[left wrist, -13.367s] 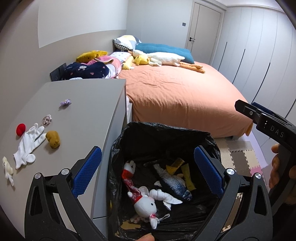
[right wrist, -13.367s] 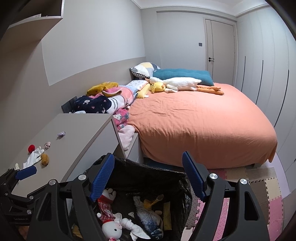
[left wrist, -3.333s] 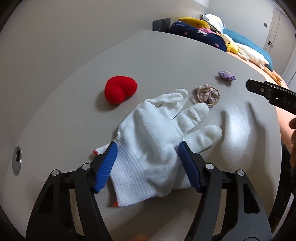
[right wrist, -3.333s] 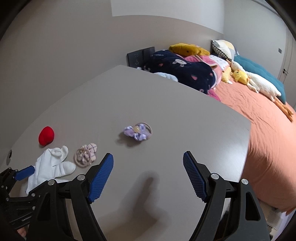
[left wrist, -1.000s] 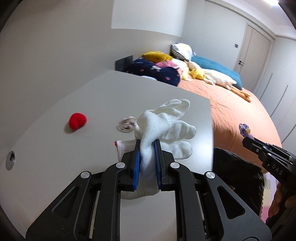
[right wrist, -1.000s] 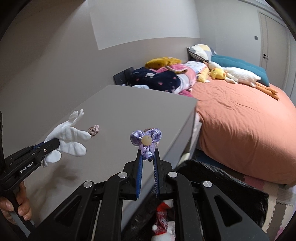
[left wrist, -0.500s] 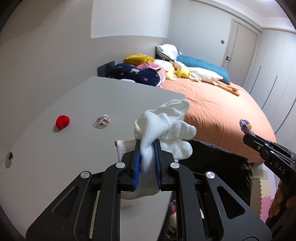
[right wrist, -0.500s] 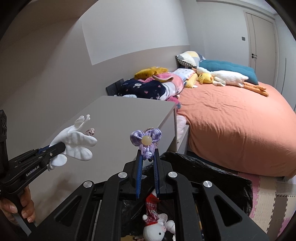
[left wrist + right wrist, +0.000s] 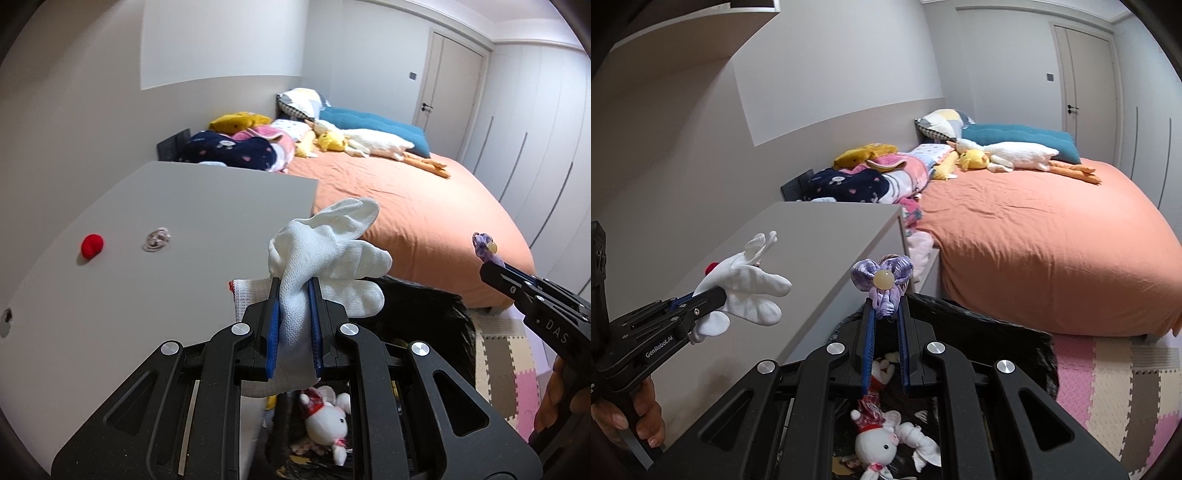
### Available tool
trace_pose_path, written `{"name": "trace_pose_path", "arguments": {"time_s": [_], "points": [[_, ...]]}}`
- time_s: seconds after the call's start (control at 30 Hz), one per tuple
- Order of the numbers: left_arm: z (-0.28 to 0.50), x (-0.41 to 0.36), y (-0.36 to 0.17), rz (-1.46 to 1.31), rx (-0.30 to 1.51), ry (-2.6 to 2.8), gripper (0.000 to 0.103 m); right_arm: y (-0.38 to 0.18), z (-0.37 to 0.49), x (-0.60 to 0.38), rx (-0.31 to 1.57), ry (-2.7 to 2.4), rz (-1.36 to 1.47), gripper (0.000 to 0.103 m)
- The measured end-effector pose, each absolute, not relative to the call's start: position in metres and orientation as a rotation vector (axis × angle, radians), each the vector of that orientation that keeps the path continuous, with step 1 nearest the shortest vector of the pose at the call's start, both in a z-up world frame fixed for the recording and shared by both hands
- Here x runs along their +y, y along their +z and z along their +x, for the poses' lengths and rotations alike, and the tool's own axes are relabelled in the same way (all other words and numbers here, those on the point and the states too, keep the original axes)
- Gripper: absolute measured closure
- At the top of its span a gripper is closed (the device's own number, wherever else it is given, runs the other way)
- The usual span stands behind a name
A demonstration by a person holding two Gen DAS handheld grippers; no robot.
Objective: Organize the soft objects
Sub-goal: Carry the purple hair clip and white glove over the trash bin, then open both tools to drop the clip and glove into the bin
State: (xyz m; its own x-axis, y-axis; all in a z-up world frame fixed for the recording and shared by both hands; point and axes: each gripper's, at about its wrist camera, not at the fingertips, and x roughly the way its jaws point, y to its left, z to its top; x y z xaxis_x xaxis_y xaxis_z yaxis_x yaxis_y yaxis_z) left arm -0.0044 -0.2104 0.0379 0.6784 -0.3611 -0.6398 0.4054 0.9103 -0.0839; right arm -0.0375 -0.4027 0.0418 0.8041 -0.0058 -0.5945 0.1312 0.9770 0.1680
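My left gripper (image 9: pixel 294 286) is shut on a white knit glove (image 9: pixel 325 254), held in the air over the edge of the grey table (image 9: pixel 147 288) and the black bin (image 9: pixel 436 314). The same glove (image 9: pixel 746 284) shows at the left of the right wrist view. My right gripper (image 9: pixel 885 308) is shut on a purple hair tie with a bead (image 9: pixel 882 280), held above the black bin (image 9: pixel 997 343). That hair tie (image 9: pixel 484 245) appears at the right of the left wrist view. A white plush rabbit (image 9: pixel 879 443) lies inside the bin.
A red plush heart (image 9: pixel 92 245) and a pale hair tie (image 9: pixel 157 238) lie on the grey table. The orange bed (image 9: pixel 1052 240) with plush toys and pillows fills the right. Foam floor mats (image 9: pixel 1126 387) lie beside the bin. A person's hand (image 9: pixel 642 417) holds the left gripper.
Both grippers have moved right, off the table toward the bin, each still holding its object. More of the bin's inside and the rabbit now shows below them.
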Motion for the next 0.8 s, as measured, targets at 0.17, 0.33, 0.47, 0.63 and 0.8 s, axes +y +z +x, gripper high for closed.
{"name": "trace_pose_path", "arguments": {"time_s": [0.17,0.33,0.47,0.63,0.8], "points": [[-0.013,-0.229,0.035,0.086,0.706,-0.471,0.089,0.041,-0.054,-0.419,0.626,-0.114,0.220,0.091],[-0.020,-0.248,0.031,0.113,0.715,-0.510,0.089,0.040,-0.067,-0.434,0.623,-0.158,0.230,0.091],[-0.025,-0.263,0.028,0.132,0.724,-0.543,0.089,0.039,-0.075,-0.446,0.620,-0.200,0.238,0.091],[-0.033,-0.279,0.023,0.162,0.729,-0.586,0.089,0.039,-0.084,-0.457,0.621,-0.239,0.242,0.091],[-0.041,-0.292,0.017,0.188,0.756,-0.638,0.089,0.039,-0.087,-0.465,0.632,-0.275,0.241,0.091]]}}
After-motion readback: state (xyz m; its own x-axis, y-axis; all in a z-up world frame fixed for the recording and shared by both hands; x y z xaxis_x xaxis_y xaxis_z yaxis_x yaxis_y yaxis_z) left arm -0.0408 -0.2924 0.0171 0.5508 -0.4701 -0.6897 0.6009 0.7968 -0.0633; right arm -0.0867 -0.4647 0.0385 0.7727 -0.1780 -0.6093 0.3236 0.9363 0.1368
